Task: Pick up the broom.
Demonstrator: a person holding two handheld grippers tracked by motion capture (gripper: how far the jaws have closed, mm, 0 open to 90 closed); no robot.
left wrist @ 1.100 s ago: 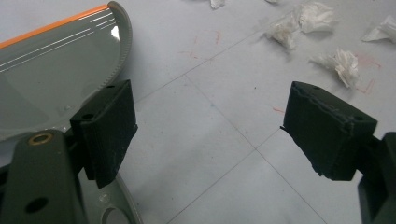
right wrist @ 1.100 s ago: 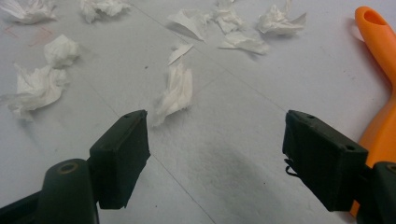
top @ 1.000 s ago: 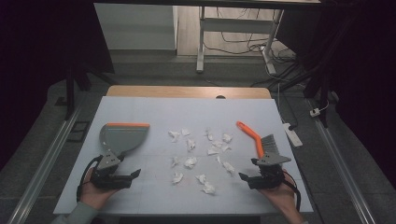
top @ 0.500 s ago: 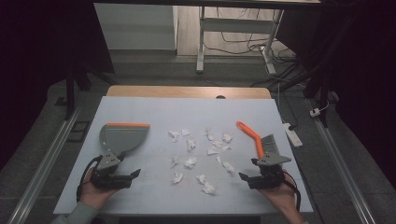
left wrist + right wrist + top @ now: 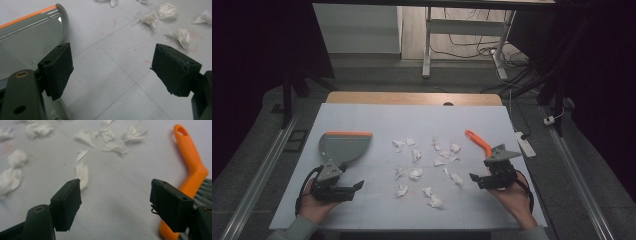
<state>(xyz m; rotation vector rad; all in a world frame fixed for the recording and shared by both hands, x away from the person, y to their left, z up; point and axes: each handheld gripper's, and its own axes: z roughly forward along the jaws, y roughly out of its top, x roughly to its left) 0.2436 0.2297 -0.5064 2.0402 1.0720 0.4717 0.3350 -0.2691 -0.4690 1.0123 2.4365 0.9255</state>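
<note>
I hold both grippers low over the pale grey desk (image 5: 377, 115), near its front edge. My left gripper (image 5: 357, 185) sits toward the front left corner, its black jaws spread wide with nothing between them; in the left gripper view (image 5: 112, 67) the grey plastic dustpan with an orange lip (image 5: 27, 42) lies just beside the left jaw, partly behind it. From the high view the dustpan (image 5: 343, 146) rests near the desk's left edge, its orange lip turned toward the back edge. My right gripper (image 5: 473, 177) hovers toward the front right corner, jaws also parted and empty. The orange-handled hand brush with grey bristles (image 5: 192, 170) lies close by the right jaw in the right gripper view (image 5: 115, 205), its handle pointing away toward the back edge; the high view places the brush (image 5: 479, 142) near the right edge. Crumpled white paper scraps (image 5: 416, 173) lie scattered across the middle of the desk, between dustpan and brush, apart from both grippers.
</note>
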